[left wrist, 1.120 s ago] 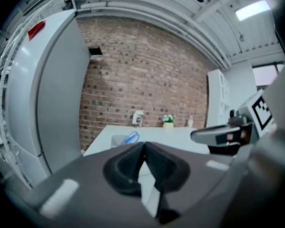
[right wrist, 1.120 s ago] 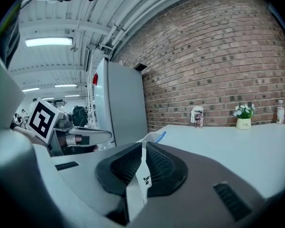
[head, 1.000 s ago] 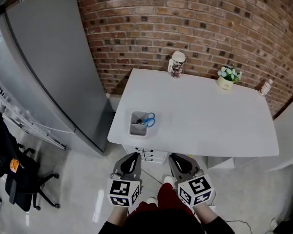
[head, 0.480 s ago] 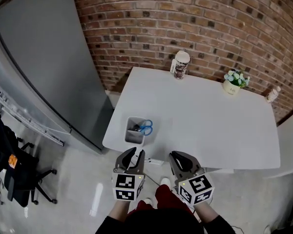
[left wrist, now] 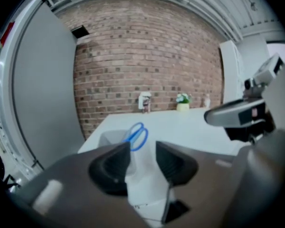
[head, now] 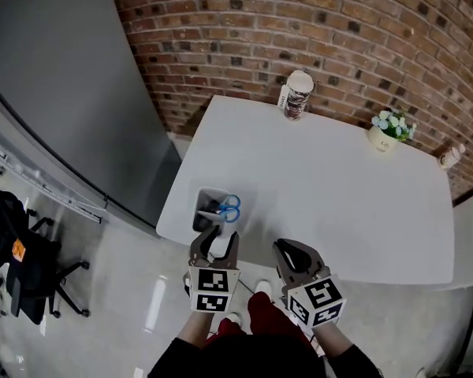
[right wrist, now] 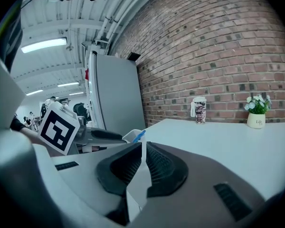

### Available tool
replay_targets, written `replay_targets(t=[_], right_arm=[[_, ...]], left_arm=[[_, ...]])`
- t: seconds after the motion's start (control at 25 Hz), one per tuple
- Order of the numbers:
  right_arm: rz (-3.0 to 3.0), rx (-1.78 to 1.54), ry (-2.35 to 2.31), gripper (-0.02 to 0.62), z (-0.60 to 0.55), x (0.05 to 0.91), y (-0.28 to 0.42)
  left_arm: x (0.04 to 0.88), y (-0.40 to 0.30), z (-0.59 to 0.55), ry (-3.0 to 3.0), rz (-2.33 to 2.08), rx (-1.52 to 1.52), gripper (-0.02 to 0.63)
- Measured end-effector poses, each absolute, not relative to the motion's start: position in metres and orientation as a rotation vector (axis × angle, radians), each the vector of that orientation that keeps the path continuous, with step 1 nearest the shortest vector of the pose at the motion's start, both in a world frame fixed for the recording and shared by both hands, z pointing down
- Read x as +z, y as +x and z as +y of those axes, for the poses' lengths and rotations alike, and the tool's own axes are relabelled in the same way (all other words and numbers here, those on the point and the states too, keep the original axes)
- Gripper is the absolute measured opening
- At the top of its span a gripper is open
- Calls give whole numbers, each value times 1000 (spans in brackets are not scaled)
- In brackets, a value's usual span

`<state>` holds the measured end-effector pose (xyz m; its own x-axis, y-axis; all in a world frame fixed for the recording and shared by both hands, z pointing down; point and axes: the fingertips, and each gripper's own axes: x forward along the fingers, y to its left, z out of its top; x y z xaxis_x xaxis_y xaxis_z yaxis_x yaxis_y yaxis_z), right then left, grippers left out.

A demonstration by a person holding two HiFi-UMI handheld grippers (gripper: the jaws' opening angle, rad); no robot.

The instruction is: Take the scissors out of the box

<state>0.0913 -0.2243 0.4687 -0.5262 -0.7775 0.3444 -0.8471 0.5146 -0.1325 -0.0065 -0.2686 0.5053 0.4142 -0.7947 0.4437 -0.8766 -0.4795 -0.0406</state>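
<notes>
A small grey box (head: 207,212) stands at the near left corner of the white table (head: 323,187), with blue-handled scissors (head: 229,209) sticking up out of it. My left gripper (head: 214,239) hovers just short of the box at the table's near edge. Its jaws are opening, and no object sits between the pads. In the left gripper view the box (left wrist: 110,138) and scissors (left wrist: 138,136) show straight ahead past the left gripper (left wrist: 142,156). My right gripper (head: 292,253) hangs beside it to the right, shut and empty. In the right gripper view the right gripper (right wrist: 143,161) points across the tabletop.
A labelled cup (head: 298,94), a small flower pot (head: 387,131) and a little bottle (head: 450,157) stand along the table's far edge by the brick wall. A tall grey cabinet (head: 55,93) rises left of the table. An office chair (head: 27,278) is on the floor at left.
Both grippers have moved forward toward the table's near edge, the left one up to the box. The left jaws have gone from shut to parted.
</notes>
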Motion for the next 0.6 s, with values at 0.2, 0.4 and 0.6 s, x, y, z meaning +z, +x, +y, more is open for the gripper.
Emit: replay_targets(t=[0.2,0.4,0.6], right_arm=[[-2515,445,1338,9,-235,479,90],[-2515,458,1305,9,-242,485,89],[-2514,472,1288,9,-247,489,90]], left_arm=[[517,-1,-283,2443,-1483,654,170],[530,2,-291,2412,-1487,718,192],[534,3,-301,2414,-1525,750,193]])
